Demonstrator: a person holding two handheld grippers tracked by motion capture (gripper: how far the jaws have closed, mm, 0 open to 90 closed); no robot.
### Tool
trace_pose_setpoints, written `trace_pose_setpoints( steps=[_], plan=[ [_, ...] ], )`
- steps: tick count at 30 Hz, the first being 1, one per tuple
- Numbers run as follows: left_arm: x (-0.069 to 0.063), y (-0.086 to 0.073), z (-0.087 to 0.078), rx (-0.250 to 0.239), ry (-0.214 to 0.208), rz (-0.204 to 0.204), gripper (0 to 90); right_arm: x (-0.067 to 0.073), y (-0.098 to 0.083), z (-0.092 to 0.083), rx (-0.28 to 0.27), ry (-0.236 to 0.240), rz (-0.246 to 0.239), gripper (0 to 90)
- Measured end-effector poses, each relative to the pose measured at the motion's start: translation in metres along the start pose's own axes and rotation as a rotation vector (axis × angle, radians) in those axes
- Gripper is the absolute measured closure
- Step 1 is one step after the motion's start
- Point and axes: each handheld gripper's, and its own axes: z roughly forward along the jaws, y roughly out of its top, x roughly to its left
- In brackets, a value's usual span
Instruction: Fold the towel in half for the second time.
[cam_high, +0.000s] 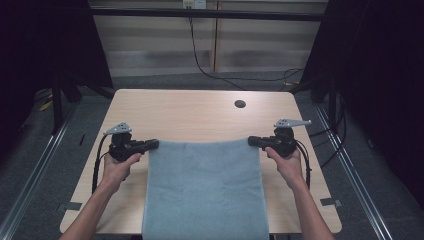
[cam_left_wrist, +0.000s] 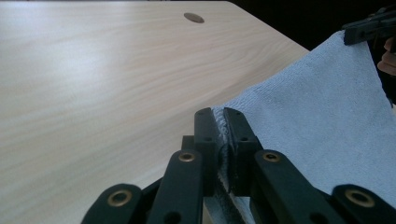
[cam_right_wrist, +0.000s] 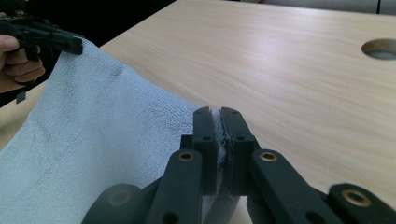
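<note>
you have a pale blue towel stretched between your two grippers over the light wooden desk. in the high view your left gripper has its jaws clamped on the towel's far left corner, and your right gripper has its jaws clamped on the far right corner, so the far edge of the cloth runs nearly straight from one to the other across the middle of the desk. from that edge the towel spreads back toward you and its near end hangs over the desk's near edge. your left hand and right hand each grip the body of a gripper, forearms coming in from the bottom of the view, and a grey three-cornered plate sits on top of each tool. in the left gripper view the two black jaws stand close together with a thin fold of the towel pinched between the pads, the cloth sloping away to the right up to the other gripper at the top right corner. in the right gripper view the jaws are likewise closed on a sliver of towel, with the cloth falling away to the left toward the other gripper, held by fingers at the left edge. a round cable hole lies in the desk beyond the towel, well apart from it. beyond the desk a black cable hangs down the pale back wall.
</note>
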Motion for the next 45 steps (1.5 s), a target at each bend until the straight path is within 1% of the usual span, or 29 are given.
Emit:
trace_pose_setpoints(
  steps=[5,7,8,10,11,13,14,16,17,18,19,21,22,23,26,27,28,29,30,32,33,35,36,37,39,41,42,44,45],
  plan=[
    [0.003,0.016,-0.002,-0.025,0.013,0.007,85.1,-0.001,0.016,-0.001,-0.027,-0.004,-0.013,86.1],
    [0.003,0.023,0.0,-0.017,0.031,0.018,85.2,-0.002,0.023,-0.002,-0.032,-0.016,-0.014,86.2],
    [0.003,0.028,0.002,-0.013,0.05,0.029,85.3,-0.003,0.025,-0.002,-0.032,-0.018,-0.013,86.2],
    [0.003,0.041,0.007,0.005,0.071,0.051,85.4,-0.004,0.031,-0.001,-0.039,-0.027,-0.015,86.3],
    [0.002,0.045,0.007,0.002,0.075,0.059,85.4,-0.005,0.037,-0.001,-0.04,-0.032,-0.014,86.3],
    [0.004,0.058,0.009,-0.021,0.078,0.056,85.4,-0.004,0.045,0.0,-0.049,-0.039,-0.025,86.4],
    [0.005,0.063,0.01,-0.024,0.09,0.059,85.4,-0.004,0.051,0.001,-0.048,-0.042,-0.032,86.5],
    [0.009,0.071,0.011,-0.03,0.107,0.059,85.4,-0.008,0.059,0.002,-0.058,-0.052,-0.033,86.4],
    [0.011,0.075,0.012,-0.039,0.114,0.051,85.5,-0.011,0.062,0.003,-0.063,-0.05,-0.029,86.4],
    [0.013,0.077,0.014,-0.04,0.123,0.046,85.5,-0.015,0.065,0.005,-0.062,-0.054,-0.016,86.5],
    [0.013,0.078,0.015,-0.04,0.129,0.046,85.5,-0.02,0.069,0.007,-0.051,-0.074,-0.007,86.4],
    [0.014,0.08,0.017,-0.056,0.129,0.047,85.5,-0.024,0.072,0.009,-0.047,-0.082,-0.001,86.5],
    [0.014,0.081,0.016,-0.066,0.132,0.053,85.4,-0.026,0.073,0.009,-0.055,-0.087,0.005,86.5],
    [0.015,0.082,0.016,-0.076,0.13,0.044,85.4,-0.028,0.074,0.009,-0.059,-0.093,0.005,86.5],
    [0.013,0.083,0.009,-0.085,0.121,0.069,85.4,-0.026,0.073,0.007,-0.067,-0.088,-0.001,86.5],
    [0.012,0.082,0.007,-0.089,0.112,0.074,85.4,-0.023,0.072,0.005,-0.073,-0.081,-0.014,86.5],
    [0.009,0.081,0.004,-0.091,0.105,0.09,85.3,-0.02,0.071,0.003,-0.078,-0.072,-0.019,86.5],
    [0.005,0.078,-0.001,-0.092,0.099,0.114,85.3,-0.015,0.07,-0.001,-0.084,-0.064,-0.038,86.5],
    [0.001,0.076,-0.005,-0.091,0.094,0.129,85.3,-0.008,0.067,-0.006,-0.091,-0.046,-0.049,86.4],
    [-0.012,0.067,-0.015,-0.1,0.096,0.161,85.2,0.001,0.061,-0.015,-0.099,-0.027,-0.076,86.5],
    [-0.016,0.063,-0.019,-0.109,0.089,0.17,85.2,0.009,0.057,-0.021,-0.107,-0.016,-0.086,86.5],
    [-0.028,0.055,-0.029,-0.116,0.087,0.186,85.2,0.018,0.05,-0.03,-0.117,-0.001,-0.098,86.4],
    [-0.033,0.049,-0.036,-0.127,0.067,0.196,85.3,0.024,0.045,-0.036,-0.121,0.009,-0.104,86.4],
    [-0.035,0.045,-0.04,-0.13,0.066,0.198,85.2,0.031,0.037,-0.043,-0.125,0.016,-0.113,86.4],
    [-0.039,0.037,-0.045,-0.14,0.051,0.194,85.2,0.038,0.03,-0.05,-0.122,0.018,-0.123,86.4],
    [-0.044,0.023,-0.051,-0.141,0.038,0.188,85.2,0.046,0.021,-0.056,-0.118,0.021,-0.136,86.4],
    [-0.045,0.016,-0.053,-0.135,0.019,0.18,85.2,0.051,0.015,-0.06,-0.114,0.025,-0.14,86.3],
    [-0.051,0.0,-0.055,-0.117,0.007,0.172,85.1,0.059,0.002,-0.065,-0.114,0.03,-0.148,86.2],
    [-0.054,-0.01,-0.054,-0.1,-0.002,0.157,85.1,0.062,-0.005,-0.067,-0.107,0.036,-0.142,86.2]
  ],
)
